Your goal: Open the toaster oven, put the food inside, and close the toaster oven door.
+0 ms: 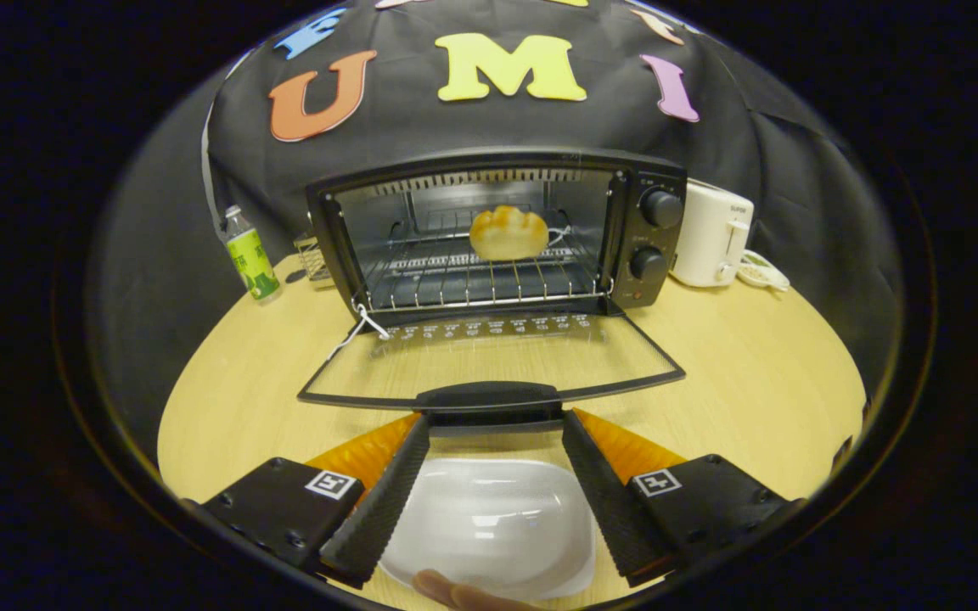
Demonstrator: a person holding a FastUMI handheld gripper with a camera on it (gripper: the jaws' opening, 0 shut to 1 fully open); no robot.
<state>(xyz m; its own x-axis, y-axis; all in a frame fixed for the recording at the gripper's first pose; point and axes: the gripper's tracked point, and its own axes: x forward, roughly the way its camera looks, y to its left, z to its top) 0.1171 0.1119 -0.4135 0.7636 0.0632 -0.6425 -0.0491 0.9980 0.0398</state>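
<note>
A black toaster oven (497, 233) stands on the round wooden table (752, 373) with its glass door (489, 361) folded down flat toward me. A bread roll (508, 232) rests on the wire rack inside. The door's black handle (489, 397) lies just ahead of my fingertips. My gripper (496, 423) is open, its fingers spread wide and holding nothing. Between the fingers, below them on the table, sits an empty white dish (489, 522).
A green-labelled bottle (251, 255) stands left of the oven. A white toaster (712, 233) stands to the oven's right with a small dish (762, 271) beside it. A fingertip of a person's hand (455, 594) shows at the near rim of the white dish.
</note>
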